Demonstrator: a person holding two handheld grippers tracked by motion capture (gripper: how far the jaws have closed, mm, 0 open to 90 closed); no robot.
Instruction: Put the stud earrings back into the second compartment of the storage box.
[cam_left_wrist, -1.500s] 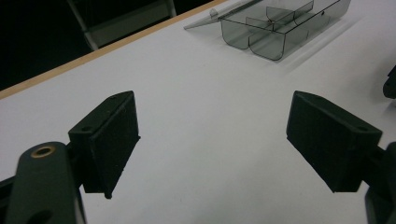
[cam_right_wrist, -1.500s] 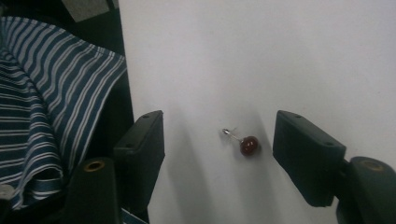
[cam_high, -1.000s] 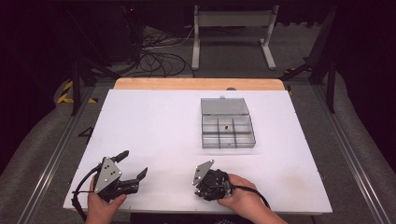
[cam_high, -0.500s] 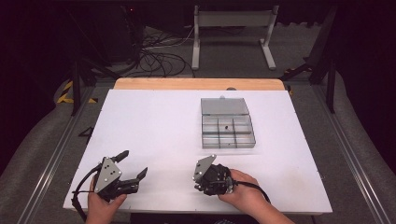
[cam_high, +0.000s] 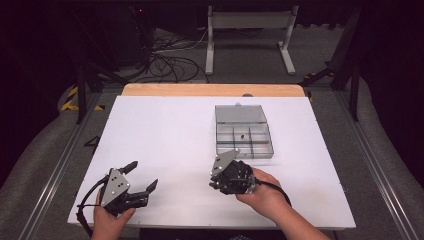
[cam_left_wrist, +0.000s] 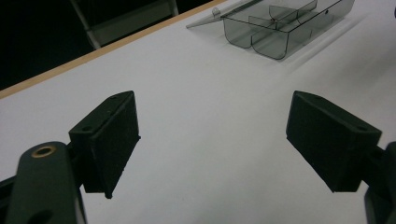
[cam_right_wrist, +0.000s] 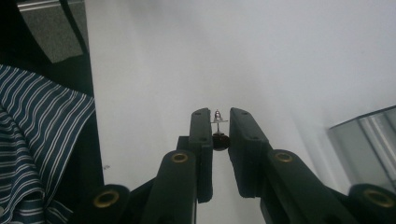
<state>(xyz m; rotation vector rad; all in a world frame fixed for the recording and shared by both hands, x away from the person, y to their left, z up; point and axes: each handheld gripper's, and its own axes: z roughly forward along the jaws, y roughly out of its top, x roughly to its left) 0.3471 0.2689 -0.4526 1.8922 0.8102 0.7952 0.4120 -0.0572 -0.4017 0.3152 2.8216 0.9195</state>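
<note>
A: Starting at the left, has the left gripper (cam_high: 142, 181) done anything in the last second?

B: No, it sits where it was, low at the near left corner of the white table (cam_high: 165, 130), its jaws spread wide with nothing but bare tabletop between them

A: And the right gripper (cam_high: 214, 181)?

B: That one has changed. It has lifted off the table and tipped toward the box, and its jaws are pressed together on a small screw (cam_right_wrist: 217, 116), which shows between the pads in the right gripper view, a dark round bit just below it

A: So the pick worked?

B: I'd judge so; the screw is off the table and riding in the grip

A: Where next?

B: Probably the clear compartment box (cam_high: 244, 134), open just beyond the right hand (cam_high: 262, 192), with one small dark piece (cam_high: 242, 135) already in a middle cell
</note>
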